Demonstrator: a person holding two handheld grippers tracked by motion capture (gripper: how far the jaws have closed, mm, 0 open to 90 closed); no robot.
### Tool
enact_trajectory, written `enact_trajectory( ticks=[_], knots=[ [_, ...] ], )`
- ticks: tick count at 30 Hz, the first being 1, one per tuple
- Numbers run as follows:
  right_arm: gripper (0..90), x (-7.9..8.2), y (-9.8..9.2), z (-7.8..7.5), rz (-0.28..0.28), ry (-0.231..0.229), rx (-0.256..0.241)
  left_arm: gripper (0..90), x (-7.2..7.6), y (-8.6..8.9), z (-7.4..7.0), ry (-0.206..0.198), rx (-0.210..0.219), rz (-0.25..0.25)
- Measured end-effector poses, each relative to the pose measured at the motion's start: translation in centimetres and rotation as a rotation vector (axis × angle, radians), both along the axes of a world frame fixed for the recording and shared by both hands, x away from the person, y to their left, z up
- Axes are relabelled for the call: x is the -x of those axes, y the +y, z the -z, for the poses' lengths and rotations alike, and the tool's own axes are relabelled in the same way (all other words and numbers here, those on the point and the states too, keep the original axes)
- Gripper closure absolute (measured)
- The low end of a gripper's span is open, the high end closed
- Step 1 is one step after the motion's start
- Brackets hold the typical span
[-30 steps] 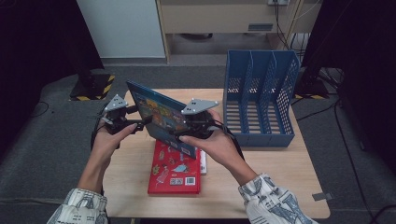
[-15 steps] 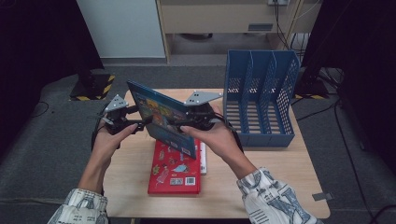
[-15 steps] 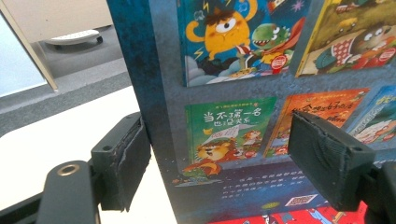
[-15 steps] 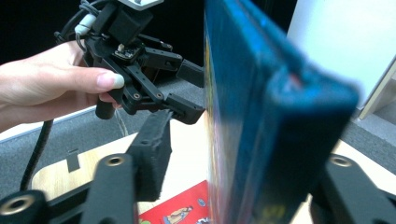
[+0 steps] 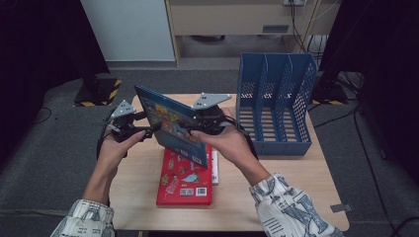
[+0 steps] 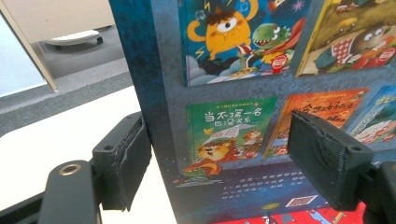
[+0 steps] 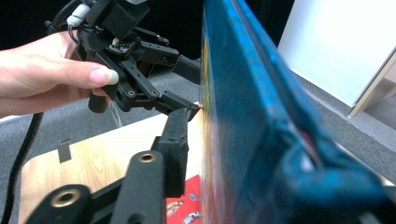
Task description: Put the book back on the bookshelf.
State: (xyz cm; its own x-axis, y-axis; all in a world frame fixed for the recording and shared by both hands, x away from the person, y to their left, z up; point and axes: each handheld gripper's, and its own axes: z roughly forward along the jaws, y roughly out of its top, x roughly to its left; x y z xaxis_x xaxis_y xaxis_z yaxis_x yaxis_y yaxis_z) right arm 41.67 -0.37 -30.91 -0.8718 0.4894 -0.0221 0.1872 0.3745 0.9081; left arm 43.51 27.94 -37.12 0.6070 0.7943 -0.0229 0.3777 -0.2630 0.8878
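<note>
Both grippers raised, blue book (image 5: 170, 123) upright

We wear white sleeves (image 5: 291, 210) printed with dark line drawings. Our black tongs (image 5: 200, 120) carry grey three-cornered plates (image 5: 211, 100), brass-ringed pivot holes (image 7: 65, 198), ribbed black pads (image 6: 327, 156) and trailing black cables (image 7: 21, 154).
</note>
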Motion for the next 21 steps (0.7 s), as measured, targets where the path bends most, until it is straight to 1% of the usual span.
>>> enact_trajectory(
  ticks=[3,7,11,17,21],
  knots=[
    [67.5,-0.06,0.10,-0.07,-0.003,0.006,0.017,21.7,0.03,0.00,-0.01,0.000,0.000,-0.001],
    [69.7,-0.18,0.18,-0.17,-0.006,0.010,0.019,21.7,0.06,0.01,-0.02,0.001,-0.002,0.000],
    [72.9,-0.39,0.35,-0.45,-0.010,0.009,0.014,21.7,0.04,-0.02,-0.02,0.000,-0.001,-0.001],
    [76.4,-0.50,0.42,-0.48,-0.014,0.010,0.006,21.7,0.04,-0.07,-0.01,0.000,-0.001,0.000],
    [77.4,-0.63,0.47,-0.44,-0.017,0.007,-0.001,21.7,0.04,-0.10,-0.02,0.001,-0.002,0.000]
  ],
)
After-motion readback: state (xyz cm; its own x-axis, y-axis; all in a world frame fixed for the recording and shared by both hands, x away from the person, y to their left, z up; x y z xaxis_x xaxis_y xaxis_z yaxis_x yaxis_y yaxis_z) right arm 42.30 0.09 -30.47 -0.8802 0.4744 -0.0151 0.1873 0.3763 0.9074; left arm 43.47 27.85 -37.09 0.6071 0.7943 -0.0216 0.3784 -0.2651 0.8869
